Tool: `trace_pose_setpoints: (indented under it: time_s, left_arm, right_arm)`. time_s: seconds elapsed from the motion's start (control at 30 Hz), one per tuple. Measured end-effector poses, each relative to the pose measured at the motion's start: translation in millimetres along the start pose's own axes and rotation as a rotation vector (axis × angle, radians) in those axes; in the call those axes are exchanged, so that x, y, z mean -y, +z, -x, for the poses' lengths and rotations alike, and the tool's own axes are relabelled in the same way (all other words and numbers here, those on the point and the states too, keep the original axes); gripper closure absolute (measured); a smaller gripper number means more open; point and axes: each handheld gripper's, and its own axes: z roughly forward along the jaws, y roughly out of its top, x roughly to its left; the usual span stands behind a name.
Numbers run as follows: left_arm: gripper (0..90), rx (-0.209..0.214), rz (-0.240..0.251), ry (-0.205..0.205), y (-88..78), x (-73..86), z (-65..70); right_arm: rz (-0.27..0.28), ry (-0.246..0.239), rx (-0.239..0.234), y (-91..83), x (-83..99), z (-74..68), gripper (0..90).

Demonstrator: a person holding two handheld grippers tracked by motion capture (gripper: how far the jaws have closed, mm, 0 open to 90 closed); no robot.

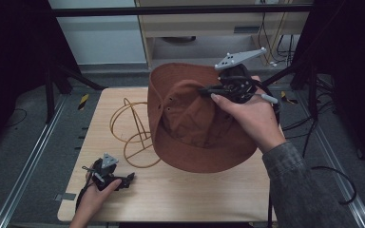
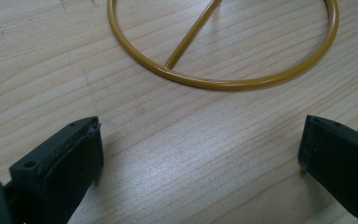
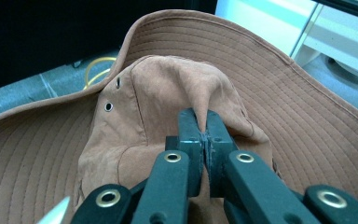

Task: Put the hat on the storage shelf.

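A brown wide-brimmed hat (image 1: 190, 128) is lifted above the table, tilted, with its brim hanging toward the front. My right gripper (image 1: 208, 90) is shut on a fold of the hat's crown (image 3: 168, 93); in the right gripper view the two jaws pinch the fabric (image 3: 204, 122) tightly. A yellow wire hat stand (image 1: 132, 129) rests on the wooden table (image 1: 171, 199) just left of the hat. My left gripper (image 1: 129, 179) lies near the front left of the table, open, with bare wood between its jaws (image 2: 200, 154). The stand's base ring (image 2: 223, 81) lies just ahead of it.
Metal rails (image 1: 28, 161) run along both sides of the table. Cables (image 1: 332, 175) trail on the floor at the right. A shelf unit (image 1: 209, 28) stands behind the table.
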Motion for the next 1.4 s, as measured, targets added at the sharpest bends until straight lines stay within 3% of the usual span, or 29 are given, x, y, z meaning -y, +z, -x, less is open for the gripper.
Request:
trace_pose_setpoints:
  time_s: [0.43,0.67,1.4]
  left_arm:
    - [0.0,0.002,-0.004,0.003,-0.3,-0.2,-0.3]
    - [0.0,0.002,-0.004,0.003,-0.3,-0.2,-0.4]
    - [0.0,0.004,-0.003,0.004,-0.3,-0.1,-0.2]
  right_arm:
    - [0.054,0.006,-0.013,3.1,-16.0,-10.1,88.6]
    - [0.070,-0.019,-0.030,11.8,-31.6,-24.3,88.6]
    - [0.008,-0.100,-0.063,52.3,-73.5,-61.0,88.1]
